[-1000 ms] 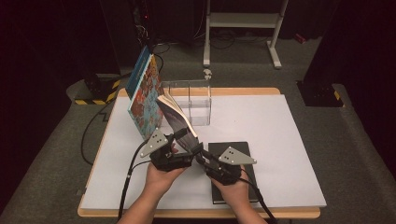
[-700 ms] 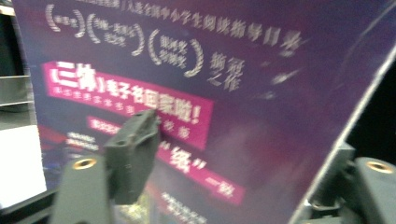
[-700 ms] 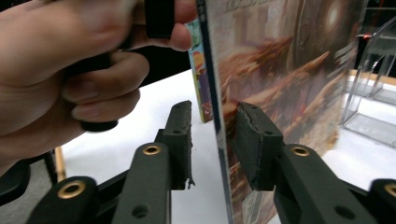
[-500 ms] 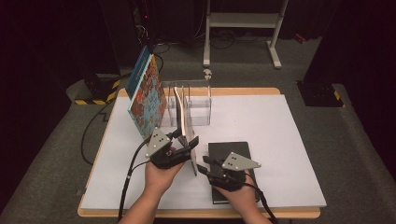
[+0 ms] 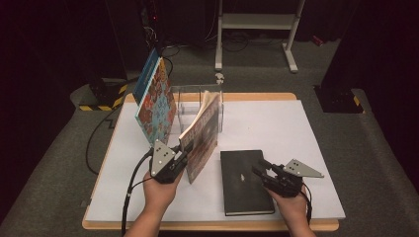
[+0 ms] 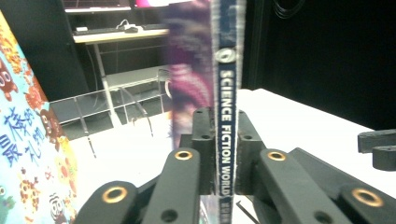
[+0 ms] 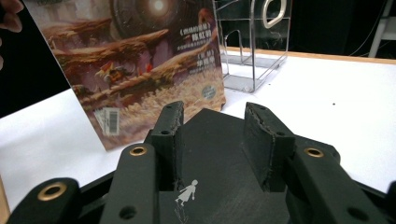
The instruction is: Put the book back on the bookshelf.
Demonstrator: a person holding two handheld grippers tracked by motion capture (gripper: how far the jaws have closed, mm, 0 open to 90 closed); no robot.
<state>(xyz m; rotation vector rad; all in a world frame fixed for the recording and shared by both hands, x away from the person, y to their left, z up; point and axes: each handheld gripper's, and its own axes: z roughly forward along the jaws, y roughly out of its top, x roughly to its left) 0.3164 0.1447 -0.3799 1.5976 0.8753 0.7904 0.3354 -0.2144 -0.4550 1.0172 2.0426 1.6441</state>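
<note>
Standing on the table (image 5: 316, 128) before the clear rack (image 5: 197, 106), the magazine (image 5: 201, 136) is clamped only at its spine by the left gripper (image 6: 227, 154), so its floppy pages could sag and snag the rack, while the right gripper (image 7: 212, 140) hovers half open and empty over the black book (image 5: 244, 180).

Dim lab, white-topped table (image 5: 306, 128), cables on grey carpet (image 5: 385, 163)

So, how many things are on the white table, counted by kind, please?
Books: 3, namely the colourful picture book standing at the left, the Science Fiction World magazine held upright, and the black book lying flat.
Clear acrylic book stand: 1.
Total: 4.
</note>
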